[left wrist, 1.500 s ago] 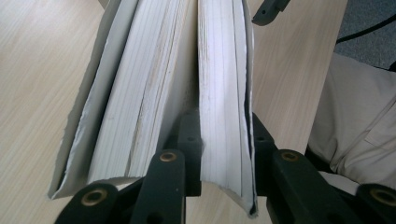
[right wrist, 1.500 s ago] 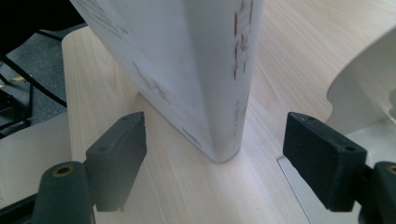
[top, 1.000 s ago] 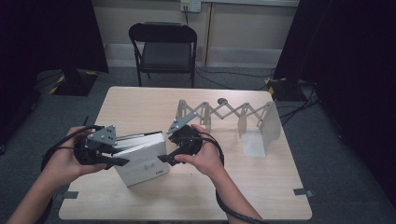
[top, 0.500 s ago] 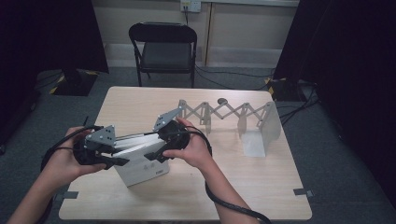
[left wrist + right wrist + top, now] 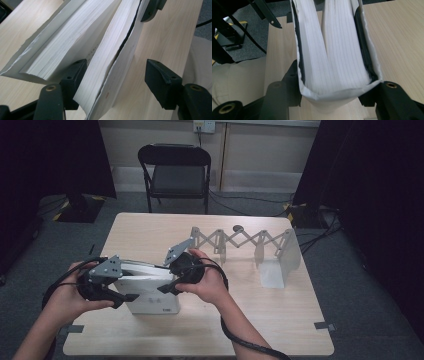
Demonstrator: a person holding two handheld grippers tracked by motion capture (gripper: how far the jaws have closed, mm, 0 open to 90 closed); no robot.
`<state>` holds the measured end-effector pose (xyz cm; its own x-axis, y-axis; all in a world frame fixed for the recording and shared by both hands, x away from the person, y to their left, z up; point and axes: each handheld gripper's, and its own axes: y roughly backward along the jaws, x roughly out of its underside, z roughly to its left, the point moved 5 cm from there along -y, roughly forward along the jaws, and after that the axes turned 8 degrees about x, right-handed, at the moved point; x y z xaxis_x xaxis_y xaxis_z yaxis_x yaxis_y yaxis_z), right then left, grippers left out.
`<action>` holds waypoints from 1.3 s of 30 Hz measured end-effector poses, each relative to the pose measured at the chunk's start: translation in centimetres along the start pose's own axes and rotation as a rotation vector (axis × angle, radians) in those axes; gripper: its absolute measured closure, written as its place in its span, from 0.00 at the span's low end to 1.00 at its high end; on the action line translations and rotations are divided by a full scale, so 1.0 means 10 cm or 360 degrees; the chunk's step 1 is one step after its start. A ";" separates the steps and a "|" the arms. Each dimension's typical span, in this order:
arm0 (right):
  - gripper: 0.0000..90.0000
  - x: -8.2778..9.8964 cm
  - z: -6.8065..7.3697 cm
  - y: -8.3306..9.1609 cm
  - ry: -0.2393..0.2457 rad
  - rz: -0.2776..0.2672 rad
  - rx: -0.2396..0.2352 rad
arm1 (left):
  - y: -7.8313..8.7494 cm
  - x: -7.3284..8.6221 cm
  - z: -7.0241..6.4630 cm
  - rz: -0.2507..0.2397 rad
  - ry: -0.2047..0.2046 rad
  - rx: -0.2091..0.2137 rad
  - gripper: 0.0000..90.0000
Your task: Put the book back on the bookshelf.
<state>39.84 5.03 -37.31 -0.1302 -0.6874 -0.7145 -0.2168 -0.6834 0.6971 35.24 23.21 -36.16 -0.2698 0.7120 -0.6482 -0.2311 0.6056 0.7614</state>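
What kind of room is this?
Probably a lab or studio for recording: dark curtains hang at the sides, cables trail over the grey carpet, and one folding chair faces a plain wooden table.

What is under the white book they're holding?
The book stands on its edge on the bare wooden table, pages fanned apart. Nothing else shows beneath it, though the spot it stands on is covered.
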 end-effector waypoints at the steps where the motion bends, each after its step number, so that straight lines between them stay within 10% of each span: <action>1: 0.54 0.00 0.01 0.00 0.0000 0.0004 0.0002 | 0.00 0.00 0.00 -0.0015 0.0008 0.0015 0.39; 18: 0.58 0.15 -0.05 0.18 -0.0078 0.0041 0.0068 | 0.11 0.15 0.06 -0.0097 0.0113 -0.0107 0.30; 39: 0.54 0.18 -0.06 0.25 -0.0234 0.0139 0.0147 | -0.34 0.28 0.19 -0.0155 0.0240 -0.0075 0.32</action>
<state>39.65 1.92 -36.84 -0.2911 -0.6952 -0.6572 -0.2855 -0.5926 0.7532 37.01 23.84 -40.59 -0.3802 0.5875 -0.7143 -0.3056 0.6492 0.6966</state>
